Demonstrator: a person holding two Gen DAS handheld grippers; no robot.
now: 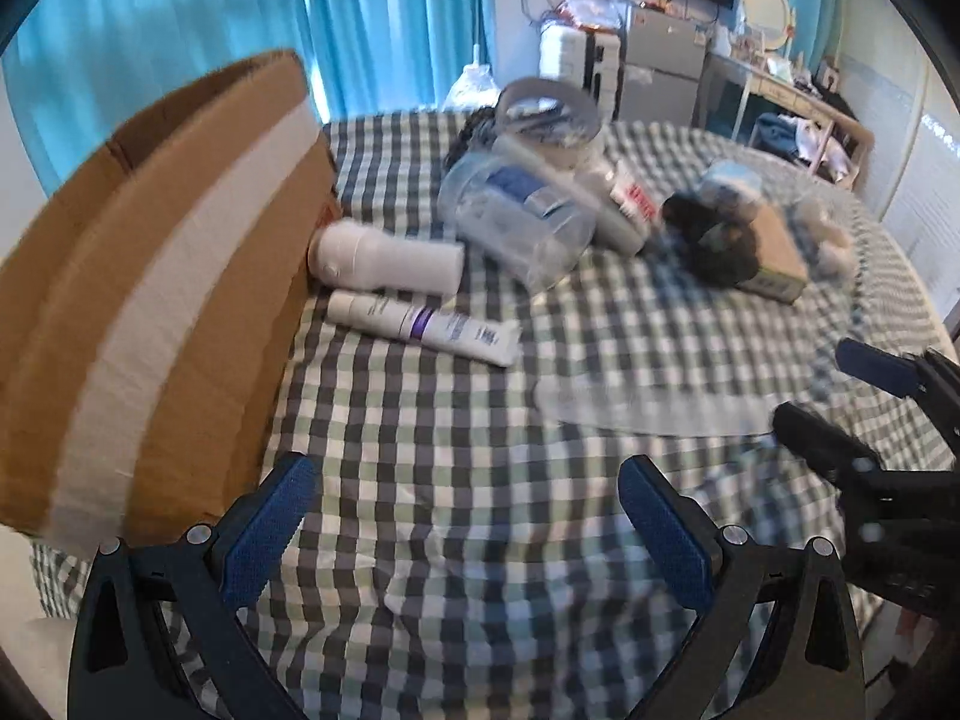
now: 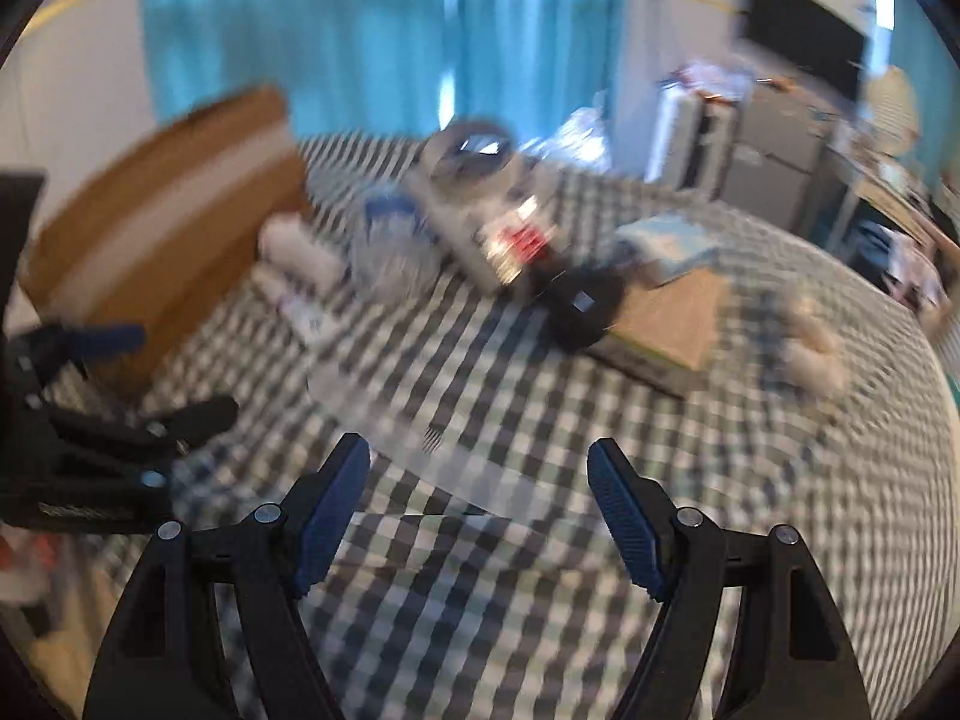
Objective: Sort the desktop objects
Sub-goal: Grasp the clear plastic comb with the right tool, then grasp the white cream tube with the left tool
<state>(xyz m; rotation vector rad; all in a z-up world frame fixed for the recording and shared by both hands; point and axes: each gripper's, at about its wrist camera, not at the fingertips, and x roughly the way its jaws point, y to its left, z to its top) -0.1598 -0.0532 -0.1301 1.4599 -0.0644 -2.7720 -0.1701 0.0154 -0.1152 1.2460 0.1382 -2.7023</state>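
Note:
Desktop objects lie on a table under a checked cloth [image 1: 456,432]. A white bottle [image 1: 384,258] and a white tube [image 1: 426,327] lie beside an open cardboard box [image 1: 150,276]. Behind them a clear plastic jar [image 1: 516,216] lies on its side. A flat clear plastic piece [image 1: 648,405] rests on the cloth, blurred in the right wrist view [image 2: 432,438]. My left gripper [image 1: 468,516] hangs open over bare cloth next to the box. My right gripper [image 2: 480,510] is open just short of the clear piece, holding nothing. Each gripper shows in the other's view: the right gripper [image 1: 840,402] and the left gripper [image 2: 174,372].
A clear round container [image 1: 549,114] stands at the back. A tube with a red label [image 1: 630,204], a black object [image 1: 714,240] and a brown flat box [image 1: 774,246] crowd the right middle. Blue curtains, a cabinet and a desk lie beyond the table. The right wrist view is motion-blurred.

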